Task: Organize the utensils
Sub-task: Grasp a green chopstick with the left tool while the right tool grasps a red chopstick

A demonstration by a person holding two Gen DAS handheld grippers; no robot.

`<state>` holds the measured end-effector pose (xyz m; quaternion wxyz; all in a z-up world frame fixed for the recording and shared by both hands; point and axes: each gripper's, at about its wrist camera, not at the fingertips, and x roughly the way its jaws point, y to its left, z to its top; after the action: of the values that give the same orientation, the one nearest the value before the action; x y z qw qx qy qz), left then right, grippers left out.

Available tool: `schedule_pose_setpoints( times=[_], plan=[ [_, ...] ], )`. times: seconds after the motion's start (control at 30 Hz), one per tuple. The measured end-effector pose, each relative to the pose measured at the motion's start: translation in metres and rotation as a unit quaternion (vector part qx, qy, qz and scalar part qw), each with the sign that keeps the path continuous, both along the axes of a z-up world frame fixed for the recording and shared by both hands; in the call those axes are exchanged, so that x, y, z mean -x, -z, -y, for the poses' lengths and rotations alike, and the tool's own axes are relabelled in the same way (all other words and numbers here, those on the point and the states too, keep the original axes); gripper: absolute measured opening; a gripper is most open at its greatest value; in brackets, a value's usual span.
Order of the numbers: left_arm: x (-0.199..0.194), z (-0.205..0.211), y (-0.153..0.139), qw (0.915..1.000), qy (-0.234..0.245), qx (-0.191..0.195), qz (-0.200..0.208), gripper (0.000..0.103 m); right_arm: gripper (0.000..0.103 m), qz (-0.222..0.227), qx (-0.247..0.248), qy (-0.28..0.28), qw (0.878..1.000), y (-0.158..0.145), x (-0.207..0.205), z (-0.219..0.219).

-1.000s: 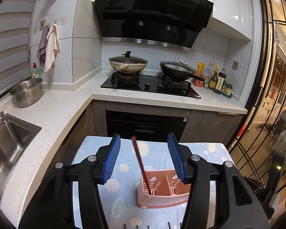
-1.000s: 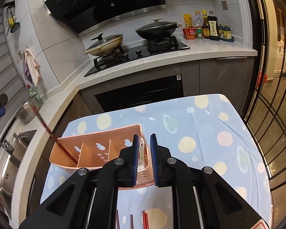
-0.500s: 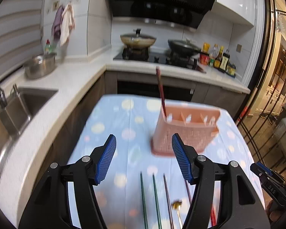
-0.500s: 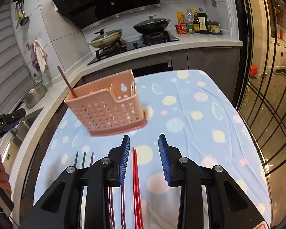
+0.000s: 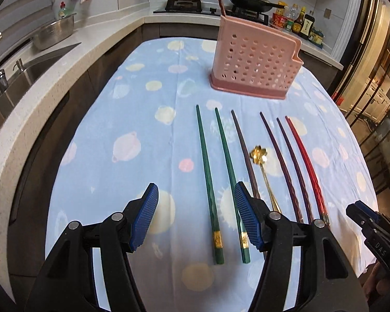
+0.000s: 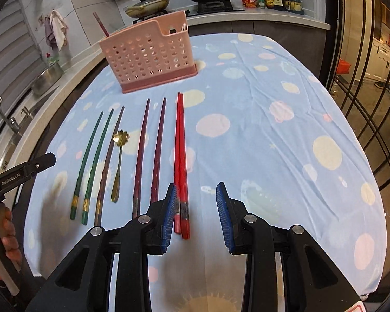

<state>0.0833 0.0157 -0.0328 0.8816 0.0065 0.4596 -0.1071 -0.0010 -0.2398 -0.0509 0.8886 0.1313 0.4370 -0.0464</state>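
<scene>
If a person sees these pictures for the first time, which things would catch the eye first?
Probably the row of chopsticks lying side by side on the blue spotted tablecloth: two green chopsticks, dark ones, and a bright red pair, with a small gold spoon among them. Behind the row stands a pink perforated holder with one dark chopstick sticking out. Both grippers are open above the near ends.

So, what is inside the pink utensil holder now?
One dark red chopstick stands in the left end of the pink utensil holder, leaning out over the rim. Something white shows at the right end. The perforated walls hide the lower part of both compartments.
</scene>
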Motion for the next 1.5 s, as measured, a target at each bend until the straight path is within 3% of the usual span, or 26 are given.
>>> schedule_pose_setpoints(
  times=[0.2, 1.1, 1.2, 1.3, 1.5],
  plan=[
    [0.016, 0.002, 0.022, 0.9997, 0.006, -0.014, -0.02, 0.058, 0.031, -0.014, 0.004, -0.003, 1.0, 0.016, 0.002, -0.004],
    [0.013, 0.0, 0.046, 0.9985, 0.001, -0.025, -0.049, 0.058, 0.03, -0.031, 0.016, -0.012, 0.999, 0.036, -0.017, -0.009],
    [0.014, -0.001, 0.047, 0.9985, 0.0, -0.023, -0.05, 0.058, 0.025, -0.03, 0.013, -0.009, 0.999, 0.036, -0.017, -0.005],
    [0.016, -0.001, 0.048, 0.9985, 0.002, -0.023, -0.05, 0.058, 0.01, -0.031, 0.008, 0.001, 0.999, 0.037, -0.015, 0.003],
    [0.021, 0.005, 0.051, 0.9981, 0.014, -0.029, -0.052, 0.057, 0.009, -0.032, 0.0, 0.006, 0.999, 0.037, -0.012, 0.008]
  ],
)
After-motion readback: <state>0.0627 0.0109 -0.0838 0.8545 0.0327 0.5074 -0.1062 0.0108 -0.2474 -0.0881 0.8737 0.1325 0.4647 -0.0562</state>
